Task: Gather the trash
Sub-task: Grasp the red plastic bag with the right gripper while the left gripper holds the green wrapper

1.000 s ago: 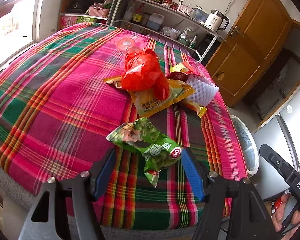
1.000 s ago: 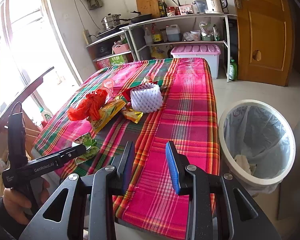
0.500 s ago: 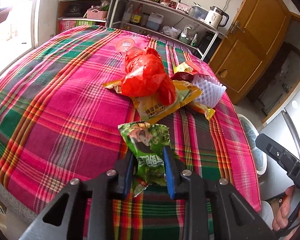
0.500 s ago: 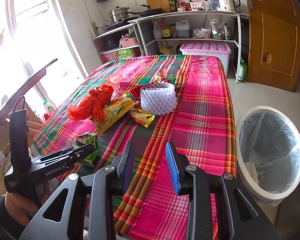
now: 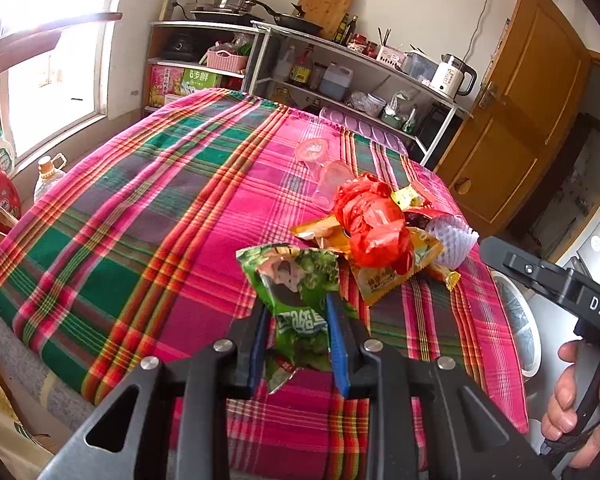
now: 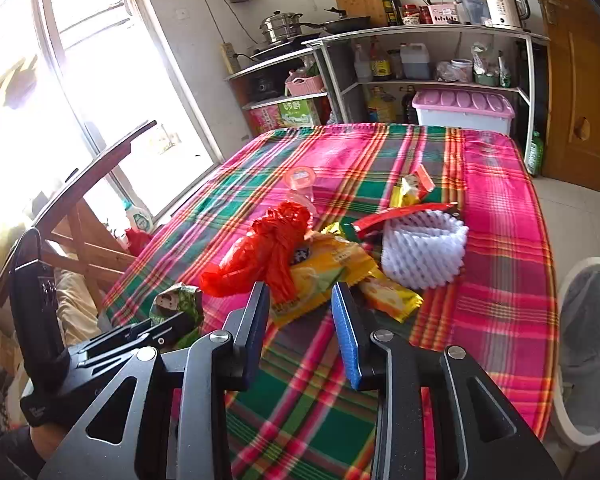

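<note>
My left gripper is shut on a green snack wrapper and holds it lifted above the plaid table; the wrapper also shows in the right wrist view. A trash pile lies ahead: a red plastic bag, a yellow wrapper, a white foam fruit net and a small orange packet. My right gripper is open and empty, just before the yellow wrapper. A white trash bin stands on the floor to the right.
A clear plastic cup with a pink lid and small yellow and red wrappers lie farther back. Kitchen shelves and a wooden door stand behind the table. A wooden chair is at the left.
My left gripper closed on the green wrapper and lifted it off the table. My right gripper moved forward over the table toward the yellow wrapper, still open.
</note>
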{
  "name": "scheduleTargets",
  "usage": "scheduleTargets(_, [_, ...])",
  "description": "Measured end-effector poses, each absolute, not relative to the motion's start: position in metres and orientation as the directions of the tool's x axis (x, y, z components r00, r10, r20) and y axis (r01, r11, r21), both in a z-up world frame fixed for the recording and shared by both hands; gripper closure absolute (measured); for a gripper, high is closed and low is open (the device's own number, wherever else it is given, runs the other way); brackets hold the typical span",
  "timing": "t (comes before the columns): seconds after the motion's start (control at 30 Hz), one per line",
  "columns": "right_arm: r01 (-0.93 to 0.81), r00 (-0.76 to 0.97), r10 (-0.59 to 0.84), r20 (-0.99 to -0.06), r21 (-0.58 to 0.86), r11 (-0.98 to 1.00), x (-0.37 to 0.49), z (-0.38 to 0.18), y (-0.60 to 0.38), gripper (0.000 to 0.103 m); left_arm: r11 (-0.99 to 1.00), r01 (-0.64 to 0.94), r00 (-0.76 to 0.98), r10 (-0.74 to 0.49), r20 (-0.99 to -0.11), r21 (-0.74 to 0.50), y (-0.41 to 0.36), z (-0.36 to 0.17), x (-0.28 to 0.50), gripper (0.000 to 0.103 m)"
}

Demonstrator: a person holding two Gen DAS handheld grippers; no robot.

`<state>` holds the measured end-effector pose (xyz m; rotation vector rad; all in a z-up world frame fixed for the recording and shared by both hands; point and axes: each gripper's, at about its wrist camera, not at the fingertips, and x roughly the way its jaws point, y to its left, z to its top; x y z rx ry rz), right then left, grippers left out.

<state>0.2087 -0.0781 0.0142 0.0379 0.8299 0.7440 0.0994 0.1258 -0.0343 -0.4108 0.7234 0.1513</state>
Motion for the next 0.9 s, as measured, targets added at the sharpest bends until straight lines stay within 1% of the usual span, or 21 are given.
scheduleTargets(0.07, [-0.592, 0.433, 0.619, -0.655, 0.31, 0.744, 0.214, 0.015, -0.064, 0.064, 0.909, -0.274, 0.75, -0.004, -0.661, -0.315, 0.131, -0.033, 0.098, 0.074])
scheduleTargets(0.13, [-0.591, 0.422, 0.622, -0.659, 0.32, 0.74, 0.22, 0.013, -0.05, 0.049, 0.907, -0.274, 0.757, -0.002, -0.654, -0.319, 0.135, -0.032, 0.095, 0.074])
scheduleTargets(0.2, [-0.589, 0.406, 0.626, -0.666, 0.334, 0.736, 0.226, 0.01, -0.041, 0.047, 0.906, -0.274, 0.762, 0.0, -0.647, -0.322, 0.139, -0.031, 0.094, 0.074])
scheduleTargets(0.3, [-0.584, 0.383, 0.622, -0.683, 0.342, 0.736, 0.236, 0.003, -0.024, 0.047, 0.903, -0.277, 0.769, 0.002, -0.64, -0.33, 0.146, -0.031, 0.091, 0.074])
scheduleTargets(0.57, [-0.551, 0.333, 0.544, -0.77, 0.31, 0.775, 0.251, -0.027, 0.005, 0.048, 0.892, -0.294, 0.769, 0.006, -0.639, -0.345, 0.162, -0.036, 0.089, 0.074])
scheduleTargets(0.6, [-0.551, 0.334, 0.543, -0.771, 0.308, 0.776, 0.251, -0.027, 0.005, 0.053, 0.891, -0.294, 0.769, 0.006, -0.639, -0.346, 0.163, -0.037, 0.089, 0.074])
scheduleTargets(0.63, [-0.554, 0.336, 0.54, -0.772, 0.301, 0.776, 0.25, -0.027, 0.005, 0.054, 0.891, -0.293, 0.769, 0.004, -0.639, -0.346, 0.163, -0.037, 0.09, 0.074])
scheduleTargets(0.73, [-0.562, 0.34, 0.539, -0.771, 0.292, 0.773, 0.246, -0.026, 0.004, 0.057, 0.893, -0.288, 0.769, 0.0, -0.639, -0.346, 0.161, -0.037, 0.091, 0.074])
scheduleTargets(0.9, [-0.563, 0.345, 0.552, -0.759, 0.303, 0.769, 0.241, -0.021, -0.003, 0.058, 0.897, -0.281, 0.768, -0.002, -0.64, -0.34, 0.158, -0.035, 0.091, 0.074])
